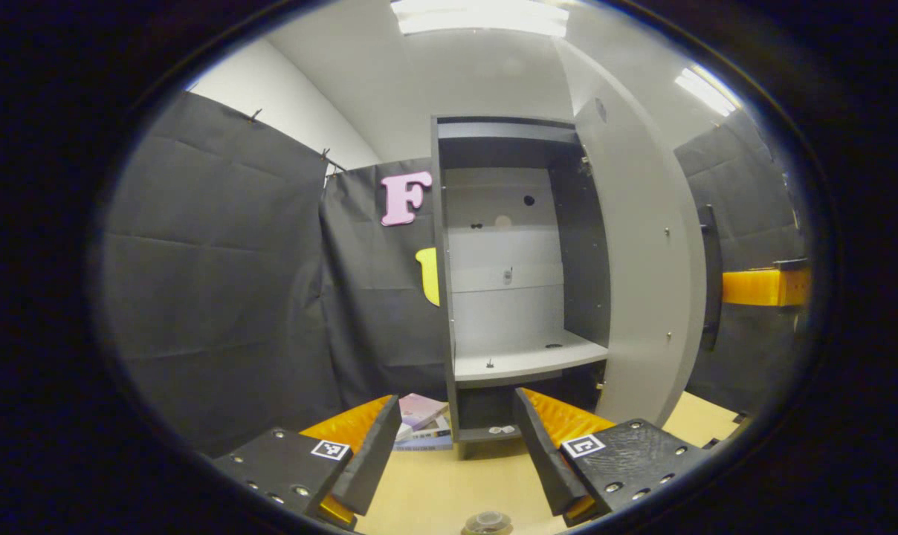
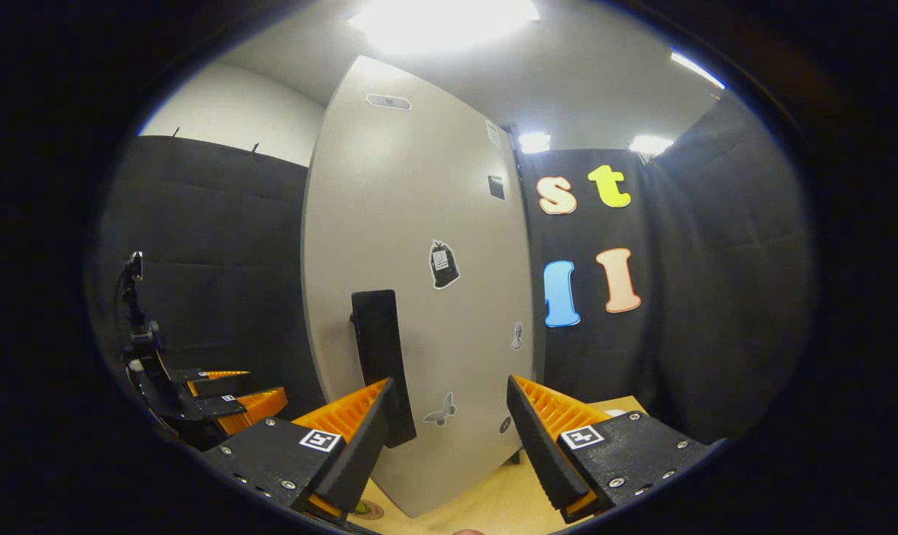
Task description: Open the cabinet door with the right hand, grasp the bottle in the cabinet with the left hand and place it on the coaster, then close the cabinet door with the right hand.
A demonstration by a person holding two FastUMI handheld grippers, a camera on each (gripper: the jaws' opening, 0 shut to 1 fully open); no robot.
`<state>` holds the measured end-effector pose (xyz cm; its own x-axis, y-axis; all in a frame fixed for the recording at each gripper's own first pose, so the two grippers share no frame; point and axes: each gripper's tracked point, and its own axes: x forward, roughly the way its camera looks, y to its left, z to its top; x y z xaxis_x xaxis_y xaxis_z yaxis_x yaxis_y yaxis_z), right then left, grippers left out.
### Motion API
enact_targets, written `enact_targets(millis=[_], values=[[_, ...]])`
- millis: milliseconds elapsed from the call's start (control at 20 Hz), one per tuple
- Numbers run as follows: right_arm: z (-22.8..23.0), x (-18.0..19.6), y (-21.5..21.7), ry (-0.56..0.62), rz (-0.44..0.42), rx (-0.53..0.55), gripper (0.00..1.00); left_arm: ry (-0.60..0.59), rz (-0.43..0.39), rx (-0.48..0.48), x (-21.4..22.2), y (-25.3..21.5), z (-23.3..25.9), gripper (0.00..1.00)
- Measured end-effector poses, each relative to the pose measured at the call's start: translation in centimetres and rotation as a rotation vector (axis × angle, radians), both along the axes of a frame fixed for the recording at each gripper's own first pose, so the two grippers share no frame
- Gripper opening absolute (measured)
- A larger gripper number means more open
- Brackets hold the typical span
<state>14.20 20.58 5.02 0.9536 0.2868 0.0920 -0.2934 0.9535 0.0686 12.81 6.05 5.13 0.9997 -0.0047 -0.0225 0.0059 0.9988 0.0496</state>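
Left gripper view: low over the table (image 1: 434,490), facing straight into the open cabinet (image 1: 519,297) from near, looking up slightly so ceiling lights show. The swung-out door (image 1: 642,282) stands edge-on at its right.

Right gripper view: also low, very close to the door's (image 2: 419,282) outer face, angled upward, with the handle (image 2: 380,357) just ahead. The booth wall lies beyond on the right.

Shared ground: the door, seen from opposite sides, and the tabletop. The left gripper (image 2: 218,405) shows at the far left of the right gripper view.
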Motion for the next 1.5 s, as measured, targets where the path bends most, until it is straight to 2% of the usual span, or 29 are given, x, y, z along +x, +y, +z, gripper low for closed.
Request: enact_targets(millis=[250,400,450,550,600,650,800,850,1100,1250,1300,1500], values=[[1.7,2.2,4.8,-0.047,0.068,0.013,0.90,-0.009,0.023,0.000,0.1,2.7,1.1,0.87],[1.5,3.9,6.5,-0.017,0.078,-0.010,0.92,-0.004,0.062,-0.006,0.0,4.0,1.2,0.87],[1.1,4.5,6.7,-0.005,0.062,-0.005,0.92,-0.013,0.048,-0.024,0.1,3.8,1.6,0.87],[-0.5,5.5,5.8,0.043,-0.022,-0.002,0.92,-0.018,0.037,-0.035,0.2,3.8,1.7,0.87],[-1.4,5.7,5.6,0.072,-0.046,0.001,0.94,-0.015,0.040,-0.031,0.3,4.1,1.6,0.87],[-1.6,6.0,6.0,0.091,-0.056,0.006,0.92,-0.016,0.037,-0.035,0.6,3.8,1.8,0.81],[-1.0,5.6,5.6,0.080,-0.089,0.015,0.92,-0.023,0.001,-0.062,1.4,1.9,2.3,0.80],[-1.2,5.7,5.2,0.078,-0.102,0.006,0.92,-0.022,-0.013,-0.063,1.5,1.3,2.6,0.94],[-1.7,6.1,3.8,0.076,-0.178,-0.010,0.92,-0.020,-0.076,-0.053,1.2,-0.9,3.9,0.94],[-2.2,6.1,4.0,0.085,-0.190,-0.009,0.92,-0.018,-0.094,-0.051,1.3,-1.9,4.5,0.94],[-2.2,6.2,3.9,0.084,-0.194,-0.019,0.92,-0.019,-0.098,-0.050,1.4,-2.2,4.6,0.87],[-1.8,5.9,2.9,0.057,-0.223,-0.018,0.92,-0.002,-0.136,-0.084,1.9,-3.4,4.0,0.87]])
